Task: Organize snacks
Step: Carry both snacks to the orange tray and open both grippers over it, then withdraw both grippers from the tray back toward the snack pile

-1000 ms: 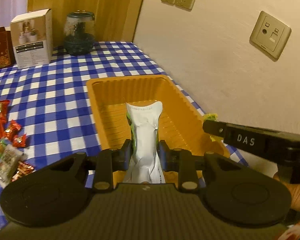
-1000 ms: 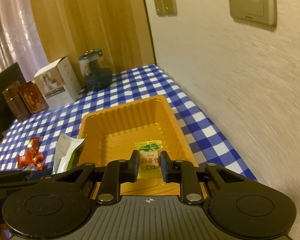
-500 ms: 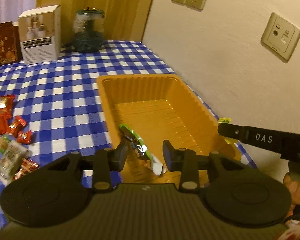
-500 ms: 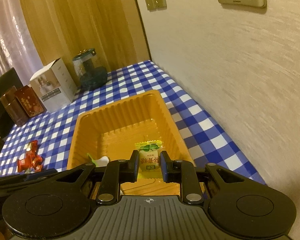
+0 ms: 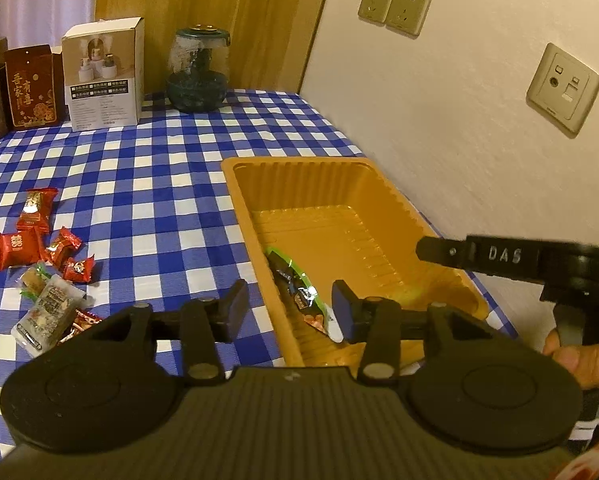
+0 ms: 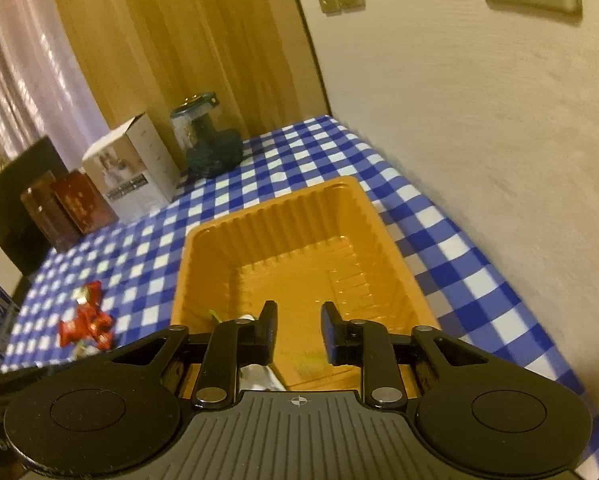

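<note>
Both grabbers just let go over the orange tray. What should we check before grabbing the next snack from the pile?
1. Left gripper jaws open, empty, just been opening: ok.
2. Right gripper jaws open, empty, just been opening: ok.
3. Green-edged packet lying inside orange tray: ok.
4. Yellow candy landed in tray: cannot tell, only a blur.
5. Red candies waiting on checked cloth: ok.
6. Path from tray to pile clear: ok.

Two fisheye wrist cameras, one riding just behind each handheld gripper's fingers, looked steeply down and forward from close range across a blue checked tablecloth point(image 5: 147, 168) toward the wall corner, the left view set left of the right, both sharing the orange tray point(image 5: 235, 184) and glass jar point(image 6: 203, 140).
</note>
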A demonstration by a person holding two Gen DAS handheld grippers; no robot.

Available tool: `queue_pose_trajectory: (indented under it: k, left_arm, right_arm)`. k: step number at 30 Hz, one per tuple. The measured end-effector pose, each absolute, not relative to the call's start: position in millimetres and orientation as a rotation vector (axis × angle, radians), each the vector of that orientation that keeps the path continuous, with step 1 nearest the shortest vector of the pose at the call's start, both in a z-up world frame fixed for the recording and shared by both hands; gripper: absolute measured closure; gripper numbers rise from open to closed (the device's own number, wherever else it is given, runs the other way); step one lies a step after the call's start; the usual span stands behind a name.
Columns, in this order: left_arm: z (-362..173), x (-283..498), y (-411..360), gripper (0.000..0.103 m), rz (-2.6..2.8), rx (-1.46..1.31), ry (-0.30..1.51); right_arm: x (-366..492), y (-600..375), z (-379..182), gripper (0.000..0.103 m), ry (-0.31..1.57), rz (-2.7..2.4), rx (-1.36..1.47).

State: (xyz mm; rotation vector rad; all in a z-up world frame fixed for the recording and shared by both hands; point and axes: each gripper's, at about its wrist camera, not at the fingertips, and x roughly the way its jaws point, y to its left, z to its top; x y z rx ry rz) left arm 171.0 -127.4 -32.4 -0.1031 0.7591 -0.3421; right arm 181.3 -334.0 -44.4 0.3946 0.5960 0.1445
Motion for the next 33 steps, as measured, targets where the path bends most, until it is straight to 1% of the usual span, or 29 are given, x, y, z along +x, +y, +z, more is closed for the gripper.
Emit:
queue_pose_trajectory:
  k: [1, 2, 3, 5, 10, 12, 16, 18, 23, 25, 27, 33]
  left_arm:
    - [-32.5, 169.9, -126.5, 0.058, -0.34, -0.1, 0.758]
    - [-32.5, 168.8, -125.2, 0.055, -0.34, -0.099, 0.757]
    - [-32.6, 167.4, -123.7, 0.054, -0.339, -0.101, 0.757]
    - [-32.9, 164.1, -119.4, 0.05, -0.334, -0.101, 0.759]
    - [-31.0, 153.1, -105.4, 0.047, -0.311, -0.103, 0.76]
    - [-29.1, 147.6, -99.1, 0.044, -0.298, -0.1, 0.759]
    - [-24.1, 135.9, -85.1, 0.043, -0.276, -0.106, 0.76]
    - [-21.4, 127.8, -77.3, 0.039, -0.265, -0.106, 0.755]
    - [-16.3, 110.5, -57.1, 0.039, -0.235, -0.103, 0.751]
    - [-14.1, 103.1, -47.8, 0.037, -0.222, -0.106, 0.745]
    - [-11.5, 95.9, -38.9, 0.033, -0.207, -0.104, 0.74]
    - [-5.9, 78.4, -10.6, 0.027, -0.175, -0.106, 0.721]
  right_arm:
    - [181.0, -335.9, -44.7, 0.053, 0.594, 0.138, 0.414]
    - [179.7, -337.6, -45.0, 0.034, 0.588, 0.125, 0.434]
    - [177.7, -338.8, -44.7, 0.031, 0.58, 0.116, 0.447]
    - [174.7, -340.0, -43.1, 0.031, 0.578, 0.117, 0.458]
    - [162.2, -335.8, -36.4, 0.031, 0.566, 0.118, 0.458]
    - [154.5, -331.4, -33.4, 0.031, 0.561, 0.116, 0.453]
    - [136.4, -320.0, -28.2, 0.031, 0.553, 0.119, 0.435]
    - [127.3, -313.1, -25.8, 0.031, 0.55, 0.127, 0.422]
    - [107.1, -295.3, -22.3, 0.031, 0.551, 0.141, 0.409]
    - [100.5, -288.1, -21.7, 0.031, 0.553, 0.151, 0.406]
    - [92.5, -279.0, -20.5, 0.031, 0.551, 0.158, 0.396]
    - [74.5, -253.7, -20.9, 0.031, 0.561, 0.191, 0.363]
